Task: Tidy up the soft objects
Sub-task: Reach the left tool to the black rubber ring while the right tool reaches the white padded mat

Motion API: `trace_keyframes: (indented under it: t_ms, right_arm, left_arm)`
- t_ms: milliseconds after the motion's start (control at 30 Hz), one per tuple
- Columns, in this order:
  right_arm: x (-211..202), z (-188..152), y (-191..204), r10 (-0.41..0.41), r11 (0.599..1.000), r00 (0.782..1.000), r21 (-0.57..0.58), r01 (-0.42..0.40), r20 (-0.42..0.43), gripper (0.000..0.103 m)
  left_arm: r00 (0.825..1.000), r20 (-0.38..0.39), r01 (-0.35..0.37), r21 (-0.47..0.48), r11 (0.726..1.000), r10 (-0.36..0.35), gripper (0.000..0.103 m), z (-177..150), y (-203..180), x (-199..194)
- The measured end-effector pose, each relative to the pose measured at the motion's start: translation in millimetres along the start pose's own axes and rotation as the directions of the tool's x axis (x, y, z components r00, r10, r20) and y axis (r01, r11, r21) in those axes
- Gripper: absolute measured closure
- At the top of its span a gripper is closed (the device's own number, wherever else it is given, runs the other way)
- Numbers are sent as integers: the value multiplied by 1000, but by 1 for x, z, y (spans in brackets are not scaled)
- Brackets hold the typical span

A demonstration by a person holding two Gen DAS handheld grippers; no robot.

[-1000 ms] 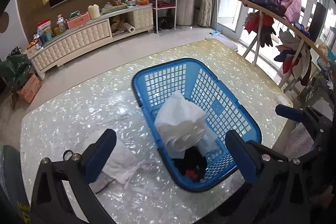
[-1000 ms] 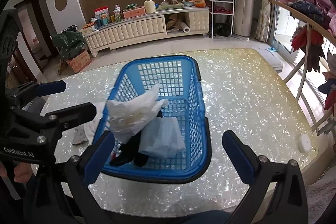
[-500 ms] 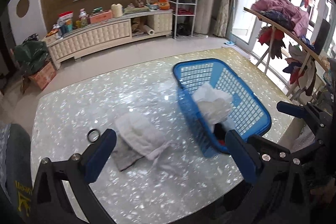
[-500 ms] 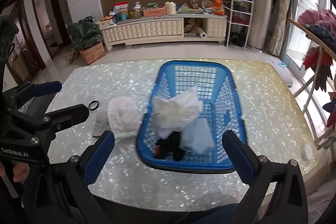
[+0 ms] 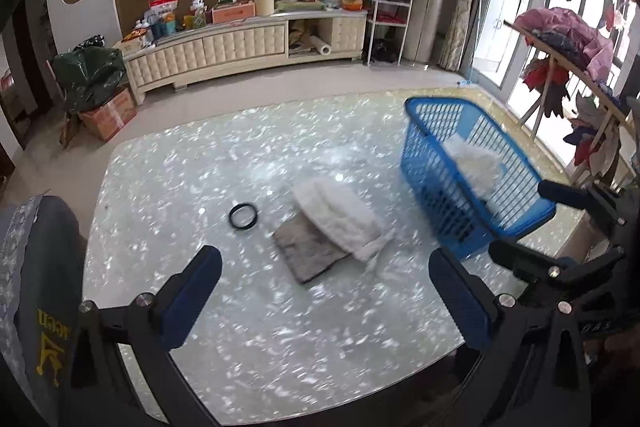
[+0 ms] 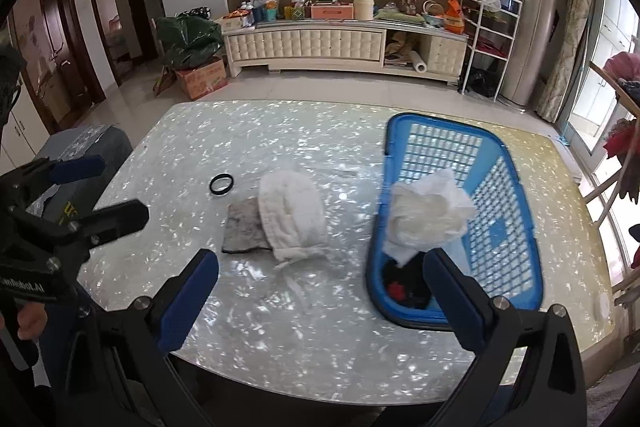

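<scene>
On the left gripper (image 6: 80,187) body "GenRobot.AI" – jaws spread, right gripper (image 6: 320,283) spread too, white cloth (image 6: 290,217) beside blue basket (image 6: 516,227).

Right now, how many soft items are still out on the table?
2: a white cloth and a grey cloth partly beneath it, left of the basket. More might hide underneath.

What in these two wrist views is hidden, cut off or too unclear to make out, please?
- Dark garment in the blue basket, right view: the white cloth and a right gripper finger cover it.
- Grey cloth, left view: its far part lies under the white fluffy item.
- Basket contents, left view: blurred and screened by the basket wall.
- Left gripper: open, holding nothing.
</scene>
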State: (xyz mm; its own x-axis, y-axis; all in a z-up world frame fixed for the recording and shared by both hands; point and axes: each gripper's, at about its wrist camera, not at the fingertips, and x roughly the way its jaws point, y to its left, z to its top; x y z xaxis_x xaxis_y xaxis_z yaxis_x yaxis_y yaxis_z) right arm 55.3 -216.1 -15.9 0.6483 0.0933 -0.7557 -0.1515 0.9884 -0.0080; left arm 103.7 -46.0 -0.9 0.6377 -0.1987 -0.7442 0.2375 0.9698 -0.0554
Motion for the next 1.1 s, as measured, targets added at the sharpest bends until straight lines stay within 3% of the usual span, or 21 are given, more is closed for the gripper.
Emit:
trace_keyframes:
  t_ms: [567,1100]
  right_arm:
    - [53,10,44,45,997,995,-52,-49,-84,1]
    - [129,19,52,32,999,980,-32,-39,-197,1]
  left_arm:
    - [993,-111,-44,-45,998,39,0,-21,63,25]
    - [971,-239,-23,-62,998,8,0,-12,104,100]
